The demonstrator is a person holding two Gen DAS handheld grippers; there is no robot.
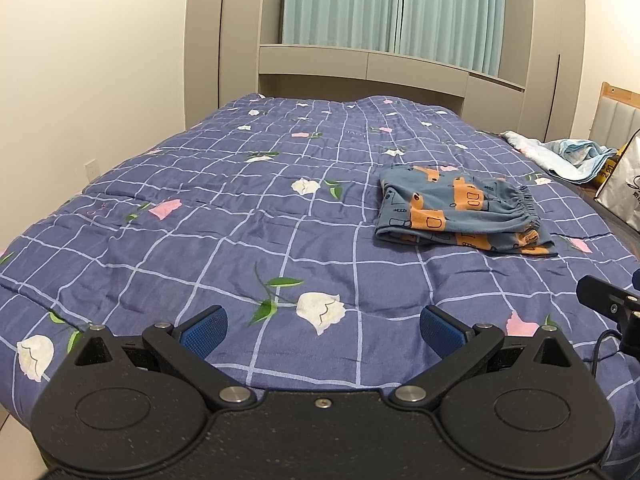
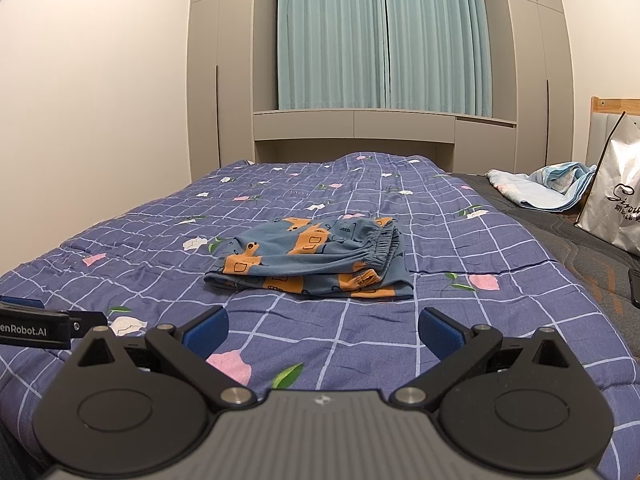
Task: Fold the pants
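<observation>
Folded blue-and-orange pants (image 2: pixel 310 262) lying flat on checked floral quilt (image 1: pixel 200 216), elastic waistband to the right. Left gripper (image 1: pixel 323 330) and right gripper (image 2: pixel 323 330) both spread wide, holding nothing (blue pads visible), low over quilt, short of pants.

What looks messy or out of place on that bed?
Little. The folded pants lie in a compact stack on the quilt, edges a bit uneven. The one untidy spot is a crumpled light blue blanket at the far right beside a white shopping bag. Both grippers, left and right, are open and empty.
</observation>
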